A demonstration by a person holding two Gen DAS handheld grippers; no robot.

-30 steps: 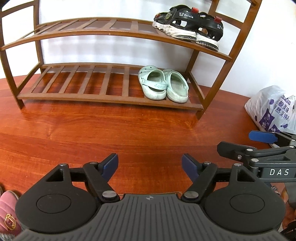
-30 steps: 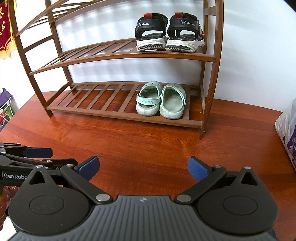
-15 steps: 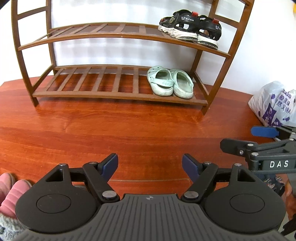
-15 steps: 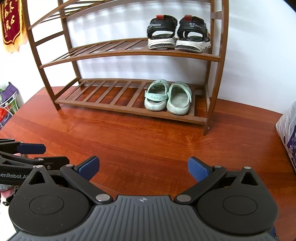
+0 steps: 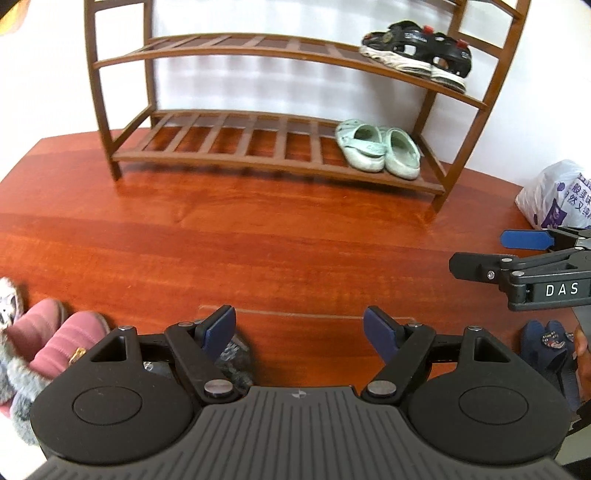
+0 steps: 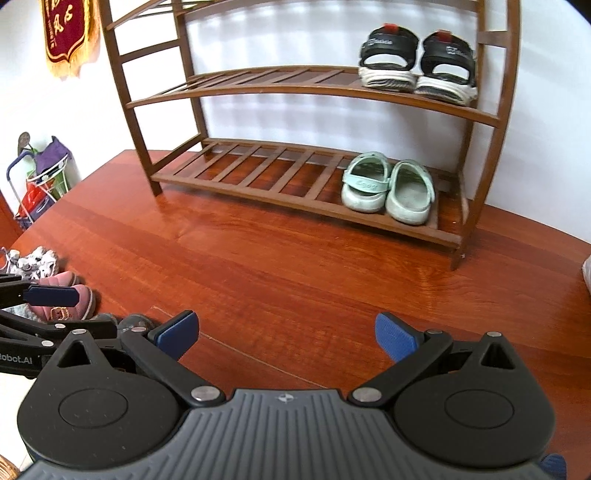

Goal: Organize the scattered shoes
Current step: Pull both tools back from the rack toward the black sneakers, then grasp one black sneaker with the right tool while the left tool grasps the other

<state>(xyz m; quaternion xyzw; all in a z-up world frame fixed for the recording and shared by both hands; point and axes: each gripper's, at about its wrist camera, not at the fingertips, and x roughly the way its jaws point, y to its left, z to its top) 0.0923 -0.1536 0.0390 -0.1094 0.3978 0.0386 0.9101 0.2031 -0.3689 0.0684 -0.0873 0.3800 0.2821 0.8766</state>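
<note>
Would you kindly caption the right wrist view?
Open right gripper faces a rack holding sandals and clogs.

**Colours on the rack and the floor**

The shoe rack is dark brown slatted wood on a glossy red-brown floor with streaked grain. The clogs are pale mint green; the sandals are black with white soles (small red tabs on top). The fur-trimmed slippers are dusty pink with grey fluff. The plastic bag is white with purple print. The wall pennant is maroon, gold-fringed.
</note>
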